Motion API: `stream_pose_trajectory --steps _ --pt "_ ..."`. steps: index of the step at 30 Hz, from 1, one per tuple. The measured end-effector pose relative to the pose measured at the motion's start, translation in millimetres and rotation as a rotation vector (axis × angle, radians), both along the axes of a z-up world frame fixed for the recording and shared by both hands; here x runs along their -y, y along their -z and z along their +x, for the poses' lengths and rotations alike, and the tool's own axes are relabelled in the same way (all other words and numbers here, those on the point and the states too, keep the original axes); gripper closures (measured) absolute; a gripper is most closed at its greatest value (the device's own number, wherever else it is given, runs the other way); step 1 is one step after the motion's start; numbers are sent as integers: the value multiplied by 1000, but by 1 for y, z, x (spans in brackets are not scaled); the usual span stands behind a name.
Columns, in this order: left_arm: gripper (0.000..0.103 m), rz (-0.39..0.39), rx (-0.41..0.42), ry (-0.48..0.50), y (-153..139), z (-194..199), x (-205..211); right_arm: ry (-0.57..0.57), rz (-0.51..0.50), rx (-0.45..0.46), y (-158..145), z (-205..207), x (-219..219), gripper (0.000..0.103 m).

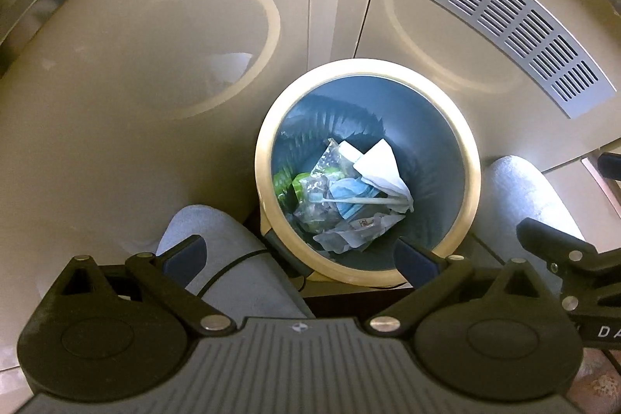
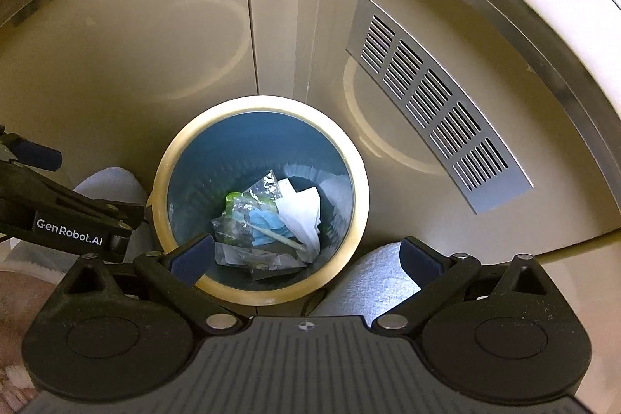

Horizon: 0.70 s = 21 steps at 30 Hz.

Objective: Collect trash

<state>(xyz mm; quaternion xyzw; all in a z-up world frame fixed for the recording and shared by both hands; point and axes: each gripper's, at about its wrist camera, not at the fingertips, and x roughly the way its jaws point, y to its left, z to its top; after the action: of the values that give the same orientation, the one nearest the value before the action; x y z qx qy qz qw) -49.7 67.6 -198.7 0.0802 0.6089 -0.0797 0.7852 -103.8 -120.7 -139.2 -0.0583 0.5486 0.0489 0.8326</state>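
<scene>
Left gripper [image 1: 300, 258]: jaws spread wide and holding nothing; one blue-padded finger lies over the person's grey-clad knee, the other over the near rim of the bin.
Right gripper [image 2: 306, 258]: jaws likewise wide apart and empty; its left finger overlaps the bin's near rim, its right finger sits over the other grey knee.
Each gripper in the other's view: the right one shows at the right edge of the left wrist view, the left one at the left edge of the right wrist view, both close beside the bin and apart from it.
Trash bin [image 1: 471, 158]: round, cream rim, blue inside, standing upright on the floor between the person's knees [image 1: 229, 251] and hard up near the cabinet doors.
Trash [image 1: 349, 196]: lies at the bottom of the bin: a white crumpled tissue [image 1: 382, 167], a blue face mask [image 1: 349, 194], clear plastic wrapping [image 1: 318, 181] with something green beside it, and a thin pale stick across the heap.
Cabinet [image 2: 116, 45]: glossy beige doors directly behind the bin, mirroring its rim.
Vent grille [image 2: 438, 103]: grey slotted panel set in the right-hand door, well clear of the bin.
In the way: only the knees flank the bin; its mouth is open from above.
</scene>
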Motion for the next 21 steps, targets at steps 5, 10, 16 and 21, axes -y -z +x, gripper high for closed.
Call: stream_pose_trajectory --steps 5,10,16,21 --pt "0 4 23 0 -9 -4 1 -2 2 18 -4 -5 0 2" --pt "0 -3 60 3 -18 -8 1 -1 10 34 -6 -9 2 2" --pt "0 -14 81 7 -24 -13 1 -2 21 48 -8 -13 4 2" --pt "0 69 72 -6 -22 -14 3 -6 31 54 -7 -14 7 2"
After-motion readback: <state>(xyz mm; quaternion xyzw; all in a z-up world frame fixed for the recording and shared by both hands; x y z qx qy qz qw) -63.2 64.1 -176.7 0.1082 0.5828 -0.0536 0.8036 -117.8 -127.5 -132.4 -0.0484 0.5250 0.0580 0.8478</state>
